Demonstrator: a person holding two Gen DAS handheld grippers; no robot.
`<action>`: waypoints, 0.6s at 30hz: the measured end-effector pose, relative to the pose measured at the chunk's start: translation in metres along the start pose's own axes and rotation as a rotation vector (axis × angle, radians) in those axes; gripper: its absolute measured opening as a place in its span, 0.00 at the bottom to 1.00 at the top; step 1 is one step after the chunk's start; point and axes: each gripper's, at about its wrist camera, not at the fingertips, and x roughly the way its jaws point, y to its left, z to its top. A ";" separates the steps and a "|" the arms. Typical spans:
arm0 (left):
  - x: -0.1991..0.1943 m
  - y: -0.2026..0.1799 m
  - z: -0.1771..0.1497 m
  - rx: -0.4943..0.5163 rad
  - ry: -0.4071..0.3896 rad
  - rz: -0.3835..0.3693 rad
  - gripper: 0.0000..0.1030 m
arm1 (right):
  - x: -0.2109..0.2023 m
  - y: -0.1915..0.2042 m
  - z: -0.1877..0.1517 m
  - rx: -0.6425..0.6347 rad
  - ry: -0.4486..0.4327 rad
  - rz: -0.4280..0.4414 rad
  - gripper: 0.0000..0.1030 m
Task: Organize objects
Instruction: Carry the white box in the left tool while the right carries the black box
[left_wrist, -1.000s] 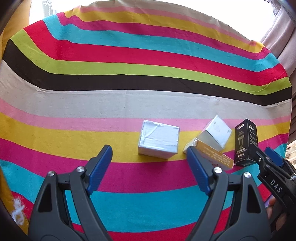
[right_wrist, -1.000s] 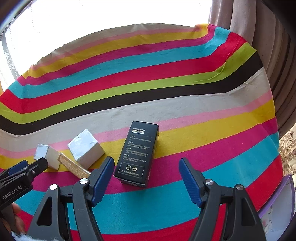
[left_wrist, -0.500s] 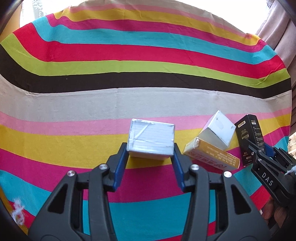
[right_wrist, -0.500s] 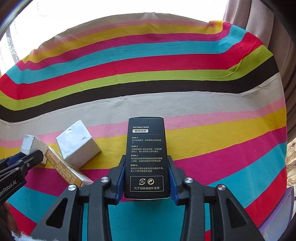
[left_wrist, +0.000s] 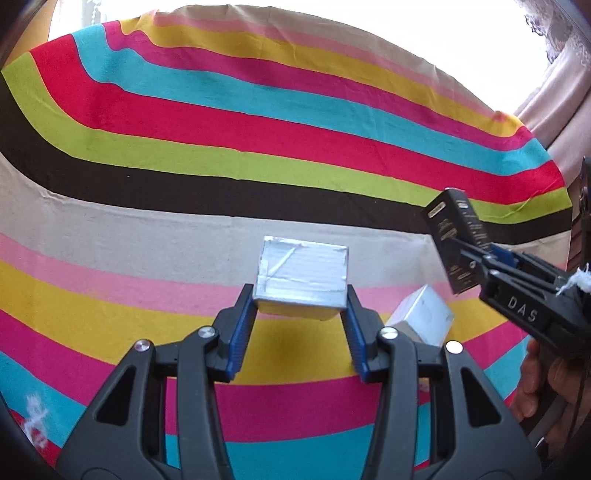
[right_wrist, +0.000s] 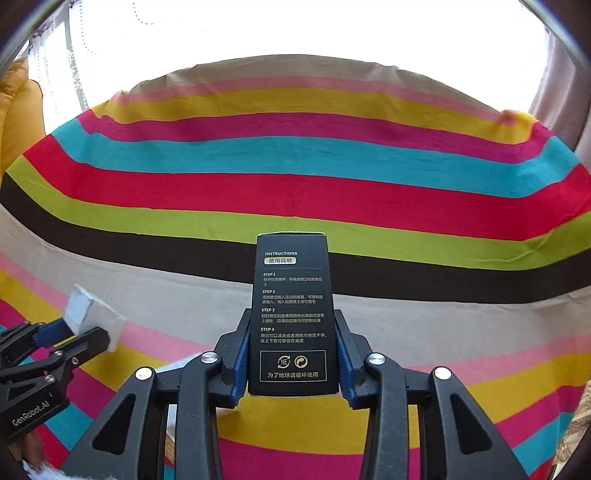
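Observation:
My left gripper (left_wrist: 300, 332) is shut on a silver tape-wrapped box (left_wrist: 301, 280) and holds it above the striped cloth (left_wrist: 184, 147). My right gripper (right_wrist: 291, 356) is shut on a tall black box (right_wrist: 291, 314) with white instruction text, also clear of the cloth. In the left wrist view the black box (left_wrist: 452, 243) hangs tilted at the right in the right gripper (left_wrist: 476, 258). In the right wrist view the left gripper (right_wrist: 74, 338) shows at the left edge with the silver box (right_wrist: 90, 314). A second, smaller silver box (left_wrist: 423, 319) lies on the cloth.
The cloth with bright stripes covers the whole surface. A pale curtain (right_wrist: 554, 74) hangs at the right and a bright window lies beyond the far edge. A hand (left_wrist: 535, 387) grips the right tool's handle.
Both grippers went from open to shut, the left on the silver box, the right on the black box. Both boxes have since risen off the cloth, and the black box has swung right.

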 end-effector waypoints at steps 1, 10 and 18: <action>0.006 -0.001 0.003 -0.020 0.012 -0.029 0.48 | 0.007 0.003 0.001 0.002 0.022 0.010 0.39; 0.017 -0.019 -0.019 -0.023 0.184 -0.148 0.47 | 0.002 0.009 -0.043 0.010 0.126 0.058 0.38; -0.020 -0.022 -0.073 -0.024 0.215 -0.158 0.47 | -0.035 0.028 -0.096 -0.007 0.177 0.083 0.38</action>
